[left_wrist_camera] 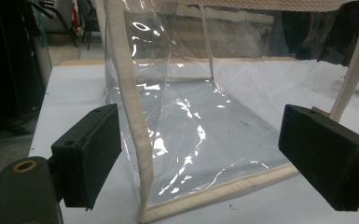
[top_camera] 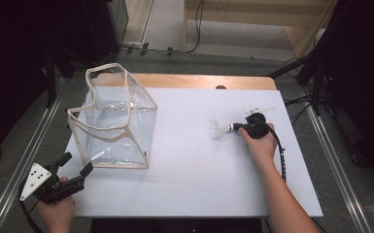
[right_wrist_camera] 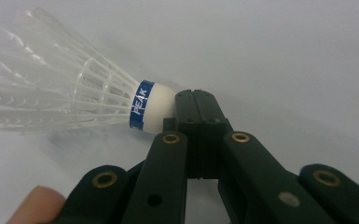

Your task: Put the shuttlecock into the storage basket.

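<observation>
A white feathered shuttlecock (top_camera: 220, 129) with a blue band on its cork (right_wrist_camera: 151, 109) lies on the white table top (top_camera: 194, 170), right of centre. My right gripper (top_camera: 238, 127) is shut, jaws pressed together with no gap, and the cork rests against the side of its tip (right_wrist_camera: 195, 105). A clear plastic bag (top_camera: 114, 121) with cream trim stands open at the table's left. My left gripper (top_camera: 77, 167) is open just short of the bag's near corner; its pads (left_wrist_camera: 91, 151) stand wide on either side of the cream seam (left_wrist_camera: 137, 140) without touching it.
A wooden strip (top_camera: 199, 81) edges the table's far side. Metal rails (top_camera: 29, 145) run along both sides of the table, and cables lie on the floor beyond. A cable (top_camera: 282, 160) trails from the right gripper along the forearm.
</observation>
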The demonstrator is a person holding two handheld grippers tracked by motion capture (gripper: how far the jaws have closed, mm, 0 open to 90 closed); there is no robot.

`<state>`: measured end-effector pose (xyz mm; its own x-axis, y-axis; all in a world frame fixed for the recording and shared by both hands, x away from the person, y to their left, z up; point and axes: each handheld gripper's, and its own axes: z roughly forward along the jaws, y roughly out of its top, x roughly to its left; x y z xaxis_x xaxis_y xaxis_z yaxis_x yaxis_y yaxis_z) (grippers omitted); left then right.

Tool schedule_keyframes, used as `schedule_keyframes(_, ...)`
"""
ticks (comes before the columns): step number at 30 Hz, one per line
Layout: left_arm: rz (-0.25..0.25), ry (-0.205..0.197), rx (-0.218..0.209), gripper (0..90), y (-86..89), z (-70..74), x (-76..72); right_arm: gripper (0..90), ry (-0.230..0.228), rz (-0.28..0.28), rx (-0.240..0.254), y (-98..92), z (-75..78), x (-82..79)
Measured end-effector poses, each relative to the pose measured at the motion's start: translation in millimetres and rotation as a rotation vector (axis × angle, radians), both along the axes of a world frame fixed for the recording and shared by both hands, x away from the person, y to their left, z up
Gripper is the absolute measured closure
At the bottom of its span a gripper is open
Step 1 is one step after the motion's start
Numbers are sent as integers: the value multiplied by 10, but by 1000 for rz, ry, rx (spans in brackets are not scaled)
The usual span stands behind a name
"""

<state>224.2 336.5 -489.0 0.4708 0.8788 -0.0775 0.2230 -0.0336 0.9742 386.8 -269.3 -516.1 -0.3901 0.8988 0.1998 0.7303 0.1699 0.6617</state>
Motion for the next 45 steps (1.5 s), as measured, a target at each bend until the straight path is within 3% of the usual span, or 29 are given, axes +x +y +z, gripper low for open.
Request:
schedule_keyframes(18,-1,0,1,138,-1,1,0,879,-26,92,1,195,43,-296)
schedule_keyframes(24,-1,1,2,138,-3,1,-1,879,-42,134,-7,287,77,-418)
schedule_keyframes(29,-2,1,3,138,-4,2,-1,879,-58,204,-26,414,91,-481)
schedule_keyframes(34,-2,2,5,138,-6,2,-2,879,-82,236,-33,508,118,-475)
schedule_keyframes(45,-1,2,5,138,-6,1,-1,879,-96,217,-46,580,125,-245)
